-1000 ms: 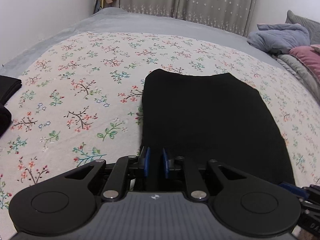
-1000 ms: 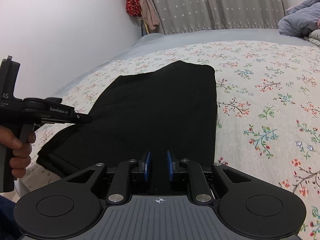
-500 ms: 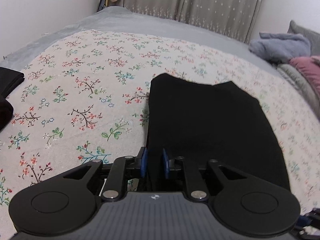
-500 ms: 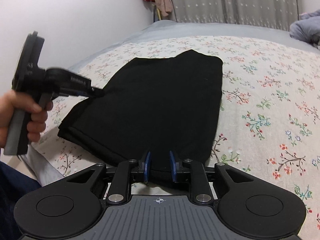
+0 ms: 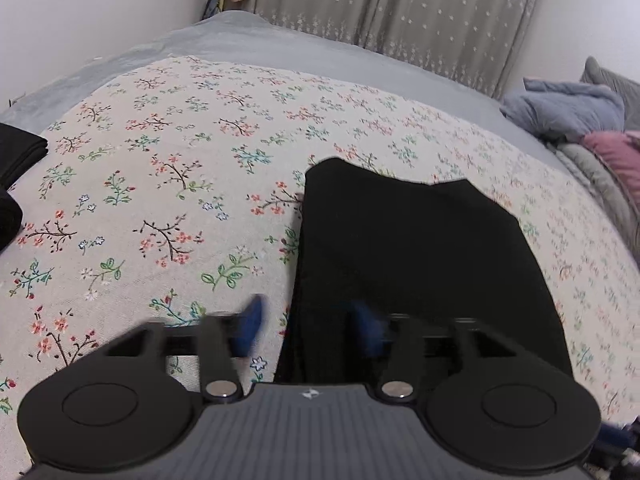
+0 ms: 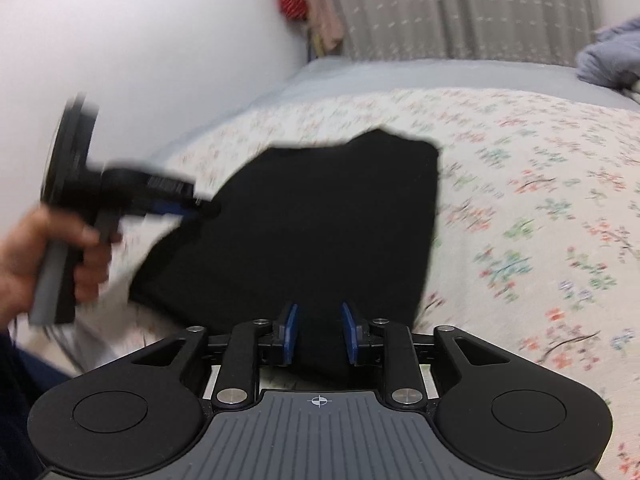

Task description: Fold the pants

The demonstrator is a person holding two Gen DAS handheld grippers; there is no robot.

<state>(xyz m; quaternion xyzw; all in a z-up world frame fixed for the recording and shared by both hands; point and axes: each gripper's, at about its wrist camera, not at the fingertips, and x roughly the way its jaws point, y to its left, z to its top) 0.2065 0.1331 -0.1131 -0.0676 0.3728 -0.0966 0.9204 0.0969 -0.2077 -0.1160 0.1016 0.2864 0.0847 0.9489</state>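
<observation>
Black folded pants (image 5: 420, 260) lie flat on the floral bedspread (image 5: 160, 200). My left gripper (image 5: 308, 328) hovers over their near left edge. Its jaws are opening wide, the blue pads (image 5: 250, 326) are blurred, and the pants' edge lies loose between them. In the right wrist view the pants (image 6: 320, 220) fill the middle. My right gripper (image 6: 320, 334) sits over their near right edge, its jaws opening with the cloth under the gap and not pinched. A hand (image 6: 48, 256) holds the blurred left gripper (image 6: 192, 204) at the pants' left side.
Other black folded clothes (image 5: 20, 152) lie at the bedspread's left edge. A blue-grey blanket (image 5: 560, 108) and pink bedding (image 5: 616, 156) are piled at the right. A grey curtain (image 5: 400, 20) and white walls stand behind the bed.
The left jaws have sprung wide apart and let go of the pants' edge. The right jaws have widened a little, and the right gripper has drawn up and back slightly.
</observation>
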